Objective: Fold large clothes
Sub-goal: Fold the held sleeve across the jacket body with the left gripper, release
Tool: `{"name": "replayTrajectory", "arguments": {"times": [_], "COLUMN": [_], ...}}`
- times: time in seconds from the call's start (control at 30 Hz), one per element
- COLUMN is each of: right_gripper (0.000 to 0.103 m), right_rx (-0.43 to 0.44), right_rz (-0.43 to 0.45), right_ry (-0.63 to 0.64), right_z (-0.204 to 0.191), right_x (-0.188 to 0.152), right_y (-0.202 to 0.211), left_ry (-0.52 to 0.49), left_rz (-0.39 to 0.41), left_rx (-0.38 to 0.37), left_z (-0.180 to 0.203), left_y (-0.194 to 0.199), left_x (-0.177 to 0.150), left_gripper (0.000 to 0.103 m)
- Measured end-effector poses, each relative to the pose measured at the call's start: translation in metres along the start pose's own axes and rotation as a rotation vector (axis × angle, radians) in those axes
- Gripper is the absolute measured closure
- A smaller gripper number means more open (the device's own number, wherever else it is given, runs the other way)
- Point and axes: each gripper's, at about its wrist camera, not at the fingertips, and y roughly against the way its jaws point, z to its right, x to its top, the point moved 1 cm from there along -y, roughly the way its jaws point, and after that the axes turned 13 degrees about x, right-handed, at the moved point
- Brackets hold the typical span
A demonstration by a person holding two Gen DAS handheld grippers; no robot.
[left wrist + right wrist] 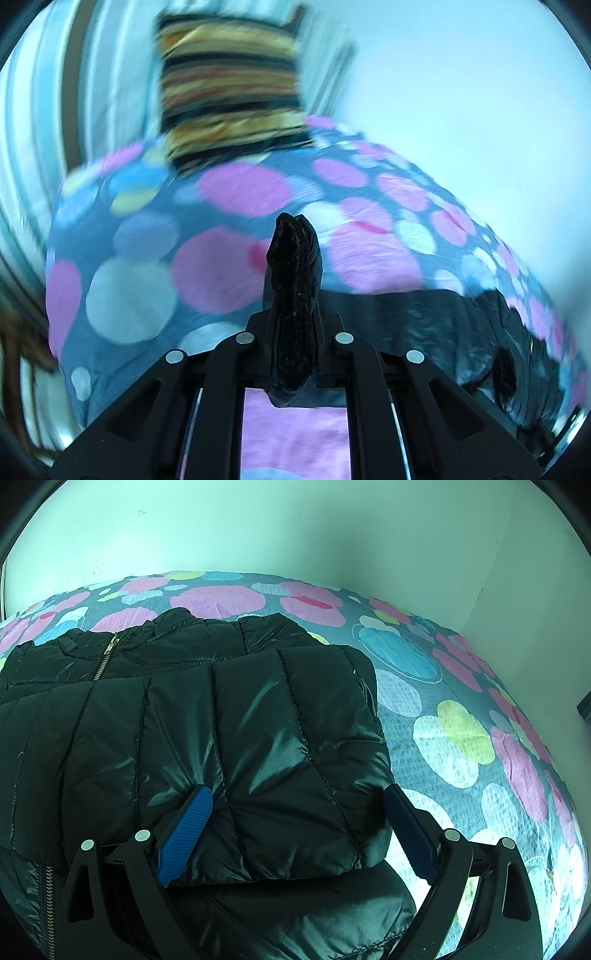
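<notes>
Black puffer jacket lies on the dotted bedspread; left gripper pinched tight on a cuff-like fold, apparently to carry it over, right gripper spread wide astride the folded sleeve, gripping nothing.

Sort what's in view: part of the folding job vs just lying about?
Job:
- black puffer jacket
- left gripper, shut on a fold of the jacket
- right gripper, fingers open astride the folded sleeve

Lying about:
- striped cushion
- dotted bedspread
</notes>
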Motion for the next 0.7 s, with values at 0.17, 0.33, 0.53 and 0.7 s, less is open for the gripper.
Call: {"name": "replayTrajectory", "arguments": {"times": [0.17, 0.33, 0.53, 0.7], "right_gripper": [0.011, 0.011, 0.011, 0.011], "right_rx": [0.004, 0.007, 0.018, 0.020], "right_rz": [0.000, 0.003, 0.007, 0.008], "right_ry": [-0.004, -0.008, -0.015, -0.017], "right_z": [0.001, 0.001, 0.003, 0.004], "right_x": [0.001, 0.000, -0.001, -0.001], "right_y": [0.000, 0.000, -0.001, -0.001], "left_ry": [-0.166, -0.313, -0.455, -0.543], "left_rz": [0.085, 0.144, 0.168, 0.161], "left_rx": [-0.034, -0.077, -0.120, -0.153], "left_z": [0.084, 0.169, 0.259, 0.318], "left_y": [0.035, 0.062, 0.080, 0.088], "left_x": [0.000, -0.019, -0.058, -0.100], "left_gripper": [0.092, 0.092, 0.092, 0.092]}}
